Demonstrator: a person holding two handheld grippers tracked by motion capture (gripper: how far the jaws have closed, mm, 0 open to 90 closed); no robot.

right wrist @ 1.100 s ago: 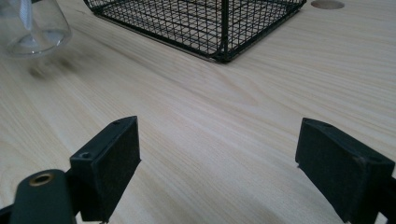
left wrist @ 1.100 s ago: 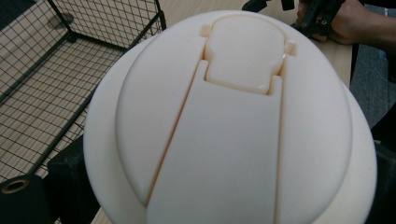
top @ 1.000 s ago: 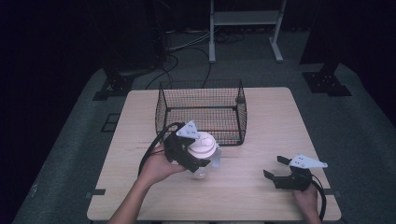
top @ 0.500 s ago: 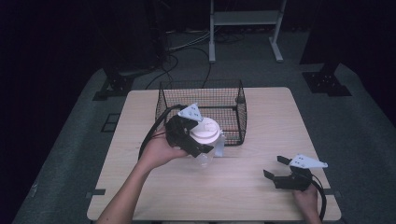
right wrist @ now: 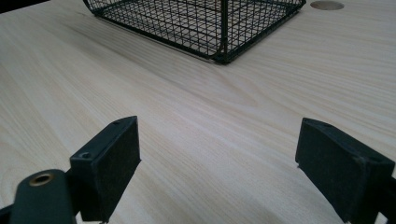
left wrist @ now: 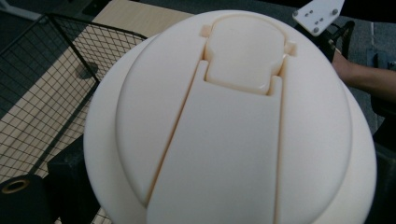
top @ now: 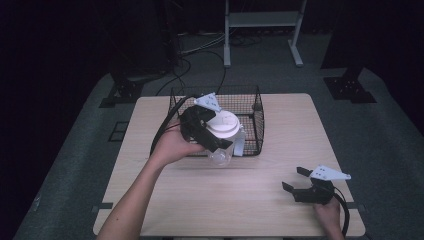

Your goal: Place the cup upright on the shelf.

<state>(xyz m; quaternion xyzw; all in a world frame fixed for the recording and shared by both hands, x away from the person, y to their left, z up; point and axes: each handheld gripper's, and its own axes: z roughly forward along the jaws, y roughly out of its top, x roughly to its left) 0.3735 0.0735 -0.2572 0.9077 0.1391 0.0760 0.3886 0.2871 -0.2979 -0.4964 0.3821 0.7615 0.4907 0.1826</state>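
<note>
Wire basket walls block sideways entry; its top is open

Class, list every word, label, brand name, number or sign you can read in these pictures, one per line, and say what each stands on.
None can be read.
The jar has a plain cream lid with moulded seams and no lettering.
The wire basket, the table and both grippers, left and right, carry no visible print.
</note>
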